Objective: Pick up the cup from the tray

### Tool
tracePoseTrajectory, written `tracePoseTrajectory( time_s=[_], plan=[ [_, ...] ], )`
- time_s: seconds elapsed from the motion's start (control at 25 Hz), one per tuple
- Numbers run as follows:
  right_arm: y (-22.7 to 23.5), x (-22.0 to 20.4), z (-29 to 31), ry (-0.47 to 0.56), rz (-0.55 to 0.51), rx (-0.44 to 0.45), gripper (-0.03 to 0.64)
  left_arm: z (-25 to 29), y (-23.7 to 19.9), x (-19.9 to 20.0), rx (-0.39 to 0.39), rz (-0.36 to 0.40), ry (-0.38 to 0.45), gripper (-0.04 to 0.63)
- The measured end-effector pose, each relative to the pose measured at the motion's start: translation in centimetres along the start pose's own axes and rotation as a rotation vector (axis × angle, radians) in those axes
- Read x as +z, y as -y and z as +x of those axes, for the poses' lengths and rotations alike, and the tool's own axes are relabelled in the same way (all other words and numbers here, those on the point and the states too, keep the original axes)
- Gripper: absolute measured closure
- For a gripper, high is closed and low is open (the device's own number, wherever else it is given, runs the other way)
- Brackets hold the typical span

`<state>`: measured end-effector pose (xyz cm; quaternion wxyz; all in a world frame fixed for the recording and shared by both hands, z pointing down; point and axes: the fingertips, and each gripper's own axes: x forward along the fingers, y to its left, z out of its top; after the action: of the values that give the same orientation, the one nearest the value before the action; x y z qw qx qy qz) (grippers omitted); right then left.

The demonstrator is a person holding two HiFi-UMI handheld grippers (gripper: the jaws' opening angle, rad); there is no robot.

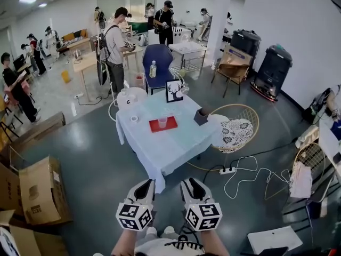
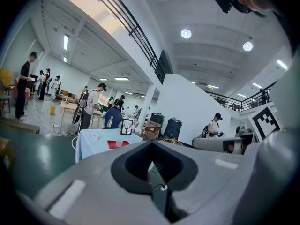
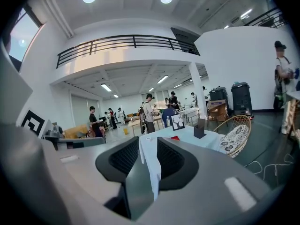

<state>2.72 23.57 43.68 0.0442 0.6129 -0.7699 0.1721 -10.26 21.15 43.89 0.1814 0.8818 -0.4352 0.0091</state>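
A pale cup stands on a red tray in the middle of a table under a white cloth, a couple of metres ahead of me. Both grippers are held low and close to my body, far short of the table. My left gripper has its jaws meeting at the tips, with nothing held. My right gripper shows a narrow gap between its pads and is empty. The left gripper view has the tray small in the distance. In the right gripper view a sliver of the tray shows.
On the table also stand a dark box, a framed deer picture and a tape roll. A wicker chair is right of it, a power strip with cables on the floor, cardboard boxes left. People stand behind.
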Motion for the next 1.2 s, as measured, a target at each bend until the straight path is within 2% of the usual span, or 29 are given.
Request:
tracePoseTrajectory(
  time_s=[0.32, 0.6, 1.2],
  plan=[
    [1.7, 0.9, 0.4, 0.006, -0.006, 0.039, 0.439, 1.4, 0.7, 1.0, 0.024, -0.018, 0.033, 0.595],
    [2.8, 0.6, 1.5, 0.002, 0.008, 0.051, 0.394, 2.7, 1.3, -0.3, -0.014, -0.022, -0.021, 0.578],
    [3.8, 1.9, 8.8, 0.001, 0.012, 0.056, 0.383, 8.2, -4.1, 1.4, 0.015, -0.019, -0.030, 0.568]
  ],
)
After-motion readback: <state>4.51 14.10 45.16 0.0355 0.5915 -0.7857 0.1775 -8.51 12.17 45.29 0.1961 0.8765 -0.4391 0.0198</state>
